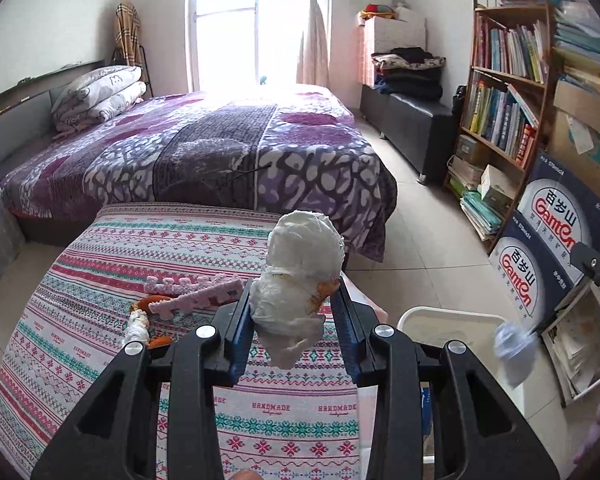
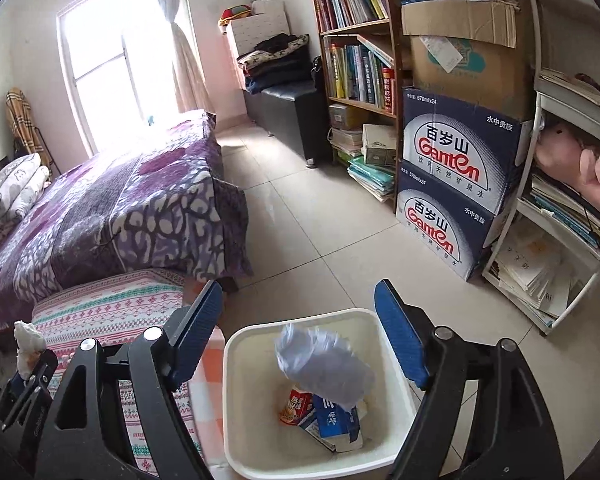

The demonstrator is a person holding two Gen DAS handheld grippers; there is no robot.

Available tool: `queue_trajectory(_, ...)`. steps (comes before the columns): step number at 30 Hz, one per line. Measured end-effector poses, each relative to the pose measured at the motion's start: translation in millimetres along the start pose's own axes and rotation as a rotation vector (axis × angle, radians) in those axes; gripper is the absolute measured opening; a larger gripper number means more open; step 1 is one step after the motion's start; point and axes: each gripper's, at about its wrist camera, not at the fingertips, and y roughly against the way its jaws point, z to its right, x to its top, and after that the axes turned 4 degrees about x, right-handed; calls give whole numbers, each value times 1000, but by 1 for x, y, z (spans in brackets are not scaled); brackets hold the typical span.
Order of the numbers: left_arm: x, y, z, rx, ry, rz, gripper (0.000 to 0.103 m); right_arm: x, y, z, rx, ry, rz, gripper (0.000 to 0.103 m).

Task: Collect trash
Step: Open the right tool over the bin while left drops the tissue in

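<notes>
L gripper (image 1: 294, 312) clamps tissue wad (image 1: 300, 276) over patterned table (image 1: 100, 320); R gripper (image 2: 300, 332) jaws wide, plastic bag (image 2: 324, 364) blurred above bin (image 2: 240, 420). Swing wad to 3 o'clock, centre over bin before release

Each gripper (image 1: 292, 316) (image 2: 300, 332) is black plastic with silver screws and ribbed blue pads (image 2: 400, 332)
</notes>
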Motion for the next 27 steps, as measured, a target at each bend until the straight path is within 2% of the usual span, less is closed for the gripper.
queue_trajectory(3,-3,-1,18,-20,-27,-6,37,4,3,16,-17,-40,12,85)
queue_trajectory(18,-18,0,90,-143,-148,-44,38,18,12,65,-43,-156,25,94)
queue_trajectory(24,-19,1,112,-222,-154,-73,38,22,16,81,-46,-200,35,95)
queue_trajectory(27,-14,2,121,-309,-142,-96,40,24,19,87,-42,-226,42,95)
